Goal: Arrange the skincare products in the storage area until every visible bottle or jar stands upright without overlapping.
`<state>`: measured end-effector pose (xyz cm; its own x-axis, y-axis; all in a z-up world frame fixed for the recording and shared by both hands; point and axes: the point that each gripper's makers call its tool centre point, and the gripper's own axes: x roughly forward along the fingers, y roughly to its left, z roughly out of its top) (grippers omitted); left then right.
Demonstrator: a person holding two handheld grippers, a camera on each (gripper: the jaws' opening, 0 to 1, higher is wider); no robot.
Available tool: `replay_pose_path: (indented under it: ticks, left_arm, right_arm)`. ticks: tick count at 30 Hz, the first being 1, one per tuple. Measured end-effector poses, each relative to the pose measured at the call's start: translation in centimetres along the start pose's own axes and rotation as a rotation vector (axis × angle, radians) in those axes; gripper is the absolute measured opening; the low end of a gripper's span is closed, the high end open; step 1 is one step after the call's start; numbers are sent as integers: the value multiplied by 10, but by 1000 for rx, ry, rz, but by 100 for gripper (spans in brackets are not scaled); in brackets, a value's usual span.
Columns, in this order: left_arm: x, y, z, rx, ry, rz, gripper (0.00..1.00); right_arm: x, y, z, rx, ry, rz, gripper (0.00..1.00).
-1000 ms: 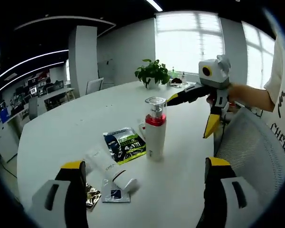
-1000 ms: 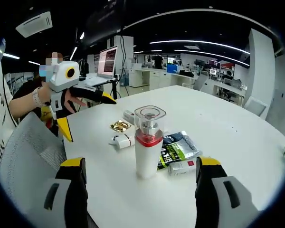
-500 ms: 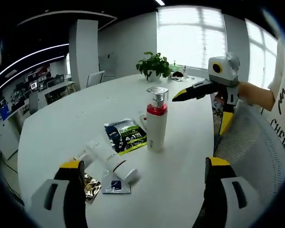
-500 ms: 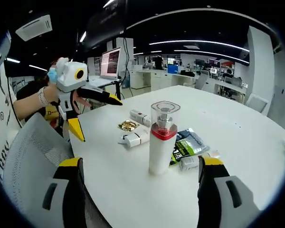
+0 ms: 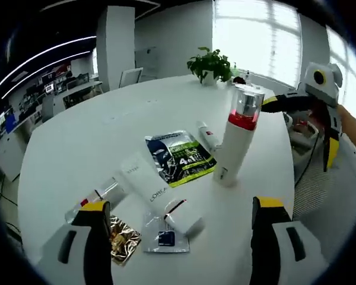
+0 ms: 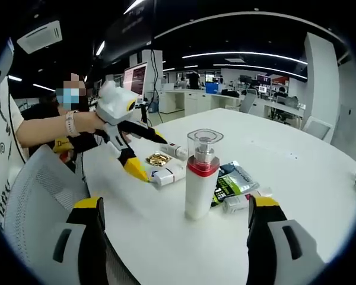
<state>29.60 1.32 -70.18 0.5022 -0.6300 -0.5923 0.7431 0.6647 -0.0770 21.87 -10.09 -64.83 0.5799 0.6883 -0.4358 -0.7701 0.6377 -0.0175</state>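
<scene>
One white pump bottle [image 5: 232, 145] with a red collar and clear cap stands upright on the round white table [image 5: 77, 148], its long axis vertical; in the right gripper view it stands [image 6: 200, 176] near the middle of the tabletop. Just beside it lies a white L'Oreal tube [image 5: 155, 191] flat on its side, its cap end toward the left gripper [image 5: 178, 249] and its crimped end pointing away across the table. Two smaller tubes also lie flat — one clear-and-white [image 5: 102, 196], one slim with a red band [image 5: 206, 133]. One dark green sachet [image 5: 179, 157], one gold foil packet [image 5: 124, 238] and one small blue-marked sachet [image 5: 165, 240] lie flat too.

The left gripper's jaws are spread wide, holding nothing, over the tube and packets. The right gripper [image 6: 178, 252] is likewise wide apart and empty, framing the bottle.
</scene>
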Motion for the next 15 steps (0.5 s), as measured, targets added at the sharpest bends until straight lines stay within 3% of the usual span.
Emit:
replay_pose_path:
  ticks: [5, 11, 14, 15]
  left_arm:
    - [25, 9, -4, -69, 20, -20, 82]
    - [49, 30, -10, -79, 38, 53, 64]
    - [52, 28, -12, -88, 50, 70, 63]
    - [58, 35, -12, -94, 53, 74, 62]
  right_arm:
    - [2, -1, -3, 12, 9, -6, 100]
    - [0, -2, -2, 35, -6, -17, 100]
    - [-1, -5, -4, 44, -3, -24, 100]
    - [-2, -6, -4, 45, -2, -27, 100]
